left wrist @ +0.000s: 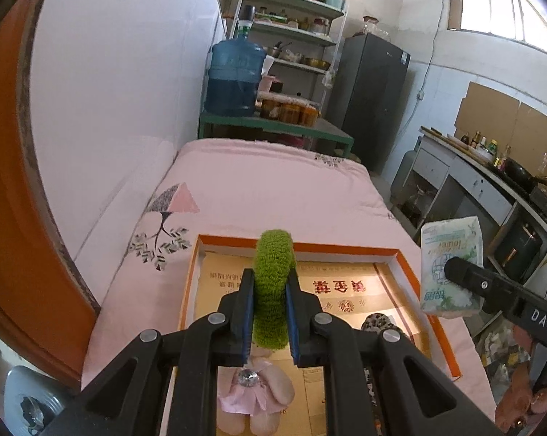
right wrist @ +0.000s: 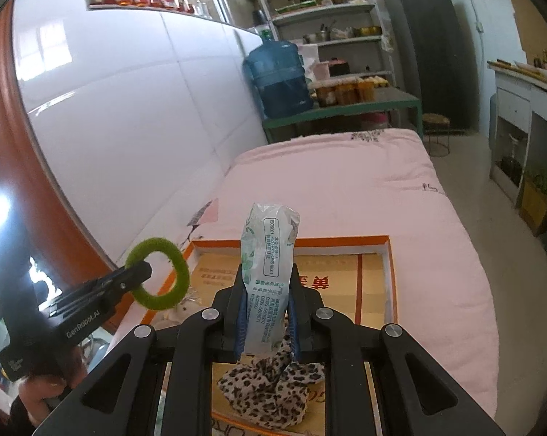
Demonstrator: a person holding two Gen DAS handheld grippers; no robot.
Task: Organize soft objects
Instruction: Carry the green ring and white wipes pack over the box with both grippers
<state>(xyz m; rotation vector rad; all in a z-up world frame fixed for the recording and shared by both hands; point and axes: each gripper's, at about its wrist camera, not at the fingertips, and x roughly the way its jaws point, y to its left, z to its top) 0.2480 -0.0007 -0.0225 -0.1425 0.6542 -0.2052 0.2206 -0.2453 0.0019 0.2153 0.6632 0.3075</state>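
the green fuzzy ring (left wrist: 271, 287) is a thick loop of shaggy, towel-like pile. it stands on edge between the pads of the left gripper (left wrist: 270, 312), which is clamped on its lower half, above the orange-rimmed box (left wrist: 424, 290). the tissue pack (right wrist: 269, 279) is a crinkled, soft plastic packet with green print and a text panel. it is pinched upright in the right gripper (right wrist: 268, 319), which tilts down over the same box. below the left tongs lies a pink fabric flower (left wrist: 255, 396); below the right tongs, a leopard-print scrunchie (right wrist: 269, 385). both are inside the box on the pink bedspread (left wrist: 273, 189).
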